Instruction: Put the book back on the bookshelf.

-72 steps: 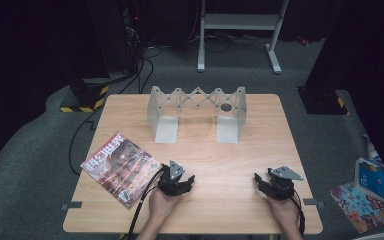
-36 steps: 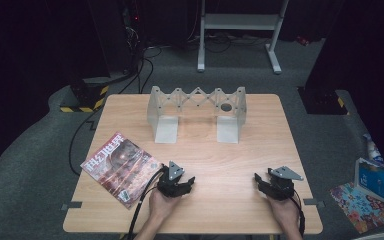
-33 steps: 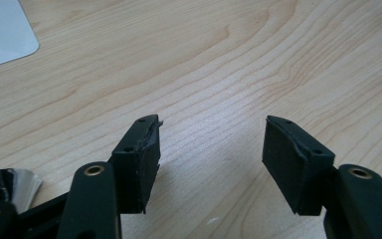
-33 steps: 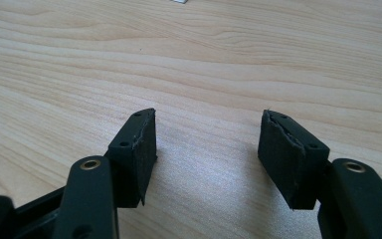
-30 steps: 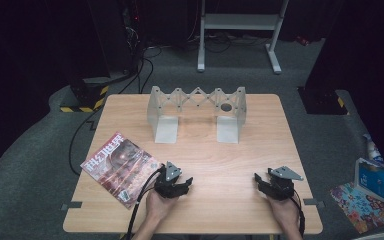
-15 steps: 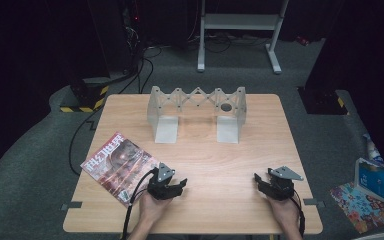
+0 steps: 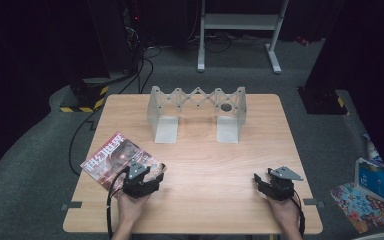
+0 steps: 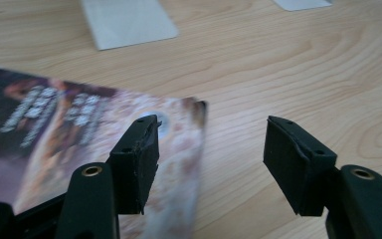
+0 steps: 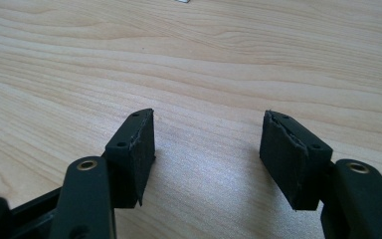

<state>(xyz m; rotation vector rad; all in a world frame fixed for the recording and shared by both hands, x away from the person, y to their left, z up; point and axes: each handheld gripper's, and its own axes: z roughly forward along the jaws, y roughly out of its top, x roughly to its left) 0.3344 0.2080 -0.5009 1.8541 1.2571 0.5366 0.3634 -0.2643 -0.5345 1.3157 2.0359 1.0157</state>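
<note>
A magazine lies flat on the wooden table, at an angle, toward the table's near left corner. The left tongs sit at the magazine's near right corner, held by the person's left hand. In the left gripper view the left tongs stand apart with nothing between them: one jaw hangs over the magazine's glossy cover close to its edge, the other over bare wood just beside that edge. Whether the jaw touches the paper cannot be told.

The right tongs rest well away from the magazine, toward the table's near right corner, with the right hand behind them. In the right gripper view the right tongs are likewise spread apart over bare table.

Beyond the magazine, toward the far side of the table, stands a pale expanding lattice rack on two flat feet.
</note>
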